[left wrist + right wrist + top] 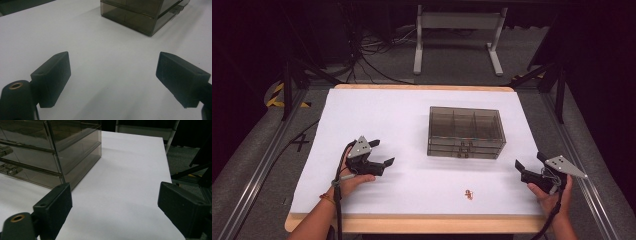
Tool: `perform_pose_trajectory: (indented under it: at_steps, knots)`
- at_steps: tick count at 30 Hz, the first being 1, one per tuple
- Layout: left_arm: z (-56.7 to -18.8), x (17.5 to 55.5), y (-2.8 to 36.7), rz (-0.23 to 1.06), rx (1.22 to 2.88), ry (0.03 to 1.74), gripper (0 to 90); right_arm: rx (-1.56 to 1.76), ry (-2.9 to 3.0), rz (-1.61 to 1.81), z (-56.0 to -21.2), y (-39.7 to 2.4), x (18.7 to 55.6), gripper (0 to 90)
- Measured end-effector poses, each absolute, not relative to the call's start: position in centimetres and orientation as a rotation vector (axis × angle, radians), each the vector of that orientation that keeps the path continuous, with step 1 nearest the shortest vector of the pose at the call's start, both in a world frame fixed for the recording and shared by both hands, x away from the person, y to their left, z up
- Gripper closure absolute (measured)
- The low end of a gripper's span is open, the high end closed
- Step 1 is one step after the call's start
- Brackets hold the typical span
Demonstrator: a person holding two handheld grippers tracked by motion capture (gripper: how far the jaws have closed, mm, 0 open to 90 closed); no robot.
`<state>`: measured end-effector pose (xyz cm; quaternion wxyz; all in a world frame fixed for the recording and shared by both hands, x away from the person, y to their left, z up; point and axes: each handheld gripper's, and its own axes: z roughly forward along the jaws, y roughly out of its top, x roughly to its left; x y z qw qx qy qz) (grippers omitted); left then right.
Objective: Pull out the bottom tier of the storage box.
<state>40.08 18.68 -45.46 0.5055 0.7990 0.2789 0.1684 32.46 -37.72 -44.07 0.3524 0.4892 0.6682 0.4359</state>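
Two things sit on the white bench [377, 115]: a smoky clear drawer box [466, 132] right of centre, its small handles facing the person, and a tiny copper-coloured piece [469, 194] lying alone on the sheet in front of the box, nearer the front edge and well apart from it. What the piece is cannot be told at this size. The box looks shut, all drawers in. Left gripper [382, 152] rests low at the left of the bench, jaws spread wide with nothing between them, aimed toward the box. Right gripper [529, 161] sits at the right edge, jaws likewise wide and empty, the box's near corner just ahead of it. By my reading the work is at its start, with neither thing touched. A next move would likely call for one gripper to steady the box while the other takes a drawer handle, or pinches the small piece.
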Motion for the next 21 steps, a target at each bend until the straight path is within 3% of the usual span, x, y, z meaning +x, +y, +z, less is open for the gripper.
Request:
perform_pose_trajectory:
  at_steps: [21]
  knots:
    - [-44.92, 39.8, 18.67, 0.429, 1.934, 0.655, 17.3, 1.257, 1.801, 1.088, -43.99, -37.39, 32.89, 21.8]
